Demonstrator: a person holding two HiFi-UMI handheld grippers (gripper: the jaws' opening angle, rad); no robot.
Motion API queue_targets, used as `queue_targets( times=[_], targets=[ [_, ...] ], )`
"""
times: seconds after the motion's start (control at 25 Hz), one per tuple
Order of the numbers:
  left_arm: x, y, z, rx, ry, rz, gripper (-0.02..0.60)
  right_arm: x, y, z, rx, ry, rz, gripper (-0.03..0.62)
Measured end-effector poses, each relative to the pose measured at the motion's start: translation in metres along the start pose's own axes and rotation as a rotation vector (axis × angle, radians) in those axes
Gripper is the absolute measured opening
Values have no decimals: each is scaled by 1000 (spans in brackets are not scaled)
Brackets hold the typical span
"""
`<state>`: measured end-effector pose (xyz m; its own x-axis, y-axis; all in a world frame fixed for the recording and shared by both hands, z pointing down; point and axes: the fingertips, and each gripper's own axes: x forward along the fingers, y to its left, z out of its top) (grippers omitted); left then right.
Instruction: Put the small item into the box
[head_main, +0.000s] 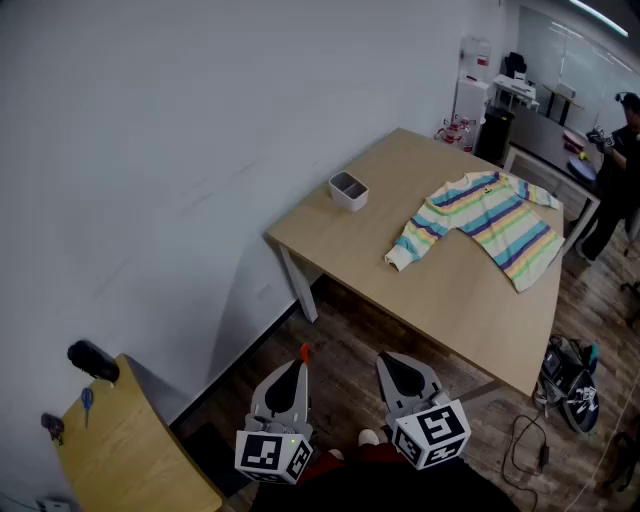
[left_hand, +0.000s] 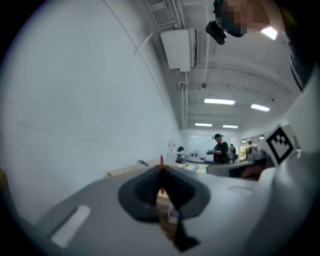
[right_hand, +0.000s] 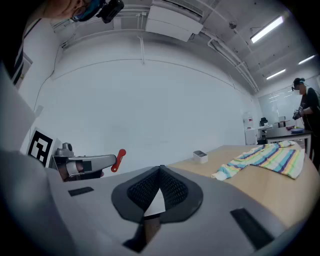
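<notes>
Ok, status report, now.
Left gripper shut on small red item; right gripper shut, empty. Box open on table, well ahead. Striped sweater apart from box, not blocking.

A light wooden table (head_main: 470, 300) stands against a plain white wall (head_main: 150, 150), reaching from the centre of the head view toward 2 o'clock. On its 2 o'clock half a long-sleeved sweater (head_main: 495, 225) in pastel stripes lies flat, one sleeve pointing toward 7 o'clock. At 3 o'clock a person in dark clothes (head_main: 620, 170) stands beyond the table. At 4 o'clock dark gear (head_main: 570, 375) and a cable (head_main: 530, 440) lie on the wood floor (head_main: 340, 350). At 8 o'clock a smaller wooden surface (head_main: 130, 450) has a black object (head_main: 92, 361) at its edge.
</notes>
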<state>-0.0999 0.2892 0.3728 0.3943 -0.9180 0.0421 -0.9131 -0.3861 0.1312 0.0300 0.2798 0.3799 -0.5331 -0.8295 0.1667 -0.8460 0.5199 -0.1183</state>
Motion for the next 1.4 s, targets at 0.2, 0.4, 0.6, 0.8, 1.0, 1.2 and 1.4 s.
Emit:
queue_targets(
  times=[0.2, 0.4, 0.6, 0.8, 1.0, 1.2, 1.4],
  targets=[
    [9, -2, 2, 28, 10, 3, 9, 1, -8, 2, 2, -3, 2, 8],
    [21, -6, 4, 42, 8, 11, 9, 2, -22, 3, 14, -19, 3, 8],
    [41, -8, 15, 69, -14, 21, 9, 8, -44, 14, 17, -60, 6, 8],
    [62, -11, 27, 95, -41, 34, 9, 13, -72, 33, 1, -96, -6, 8],
    [80, -14, 38, 113, -64, 52, 9, 17, -94, 45, 3, -115, -17, 8],
    [94, -14, 43, 119, -73, 56, 9, 27, -108, 48, 25, -117, -35, 8],
    [111, -2, 45, 117, -72, 60, 9, 46, -109, 51, 37, -109, -27, 8]
  ],
)
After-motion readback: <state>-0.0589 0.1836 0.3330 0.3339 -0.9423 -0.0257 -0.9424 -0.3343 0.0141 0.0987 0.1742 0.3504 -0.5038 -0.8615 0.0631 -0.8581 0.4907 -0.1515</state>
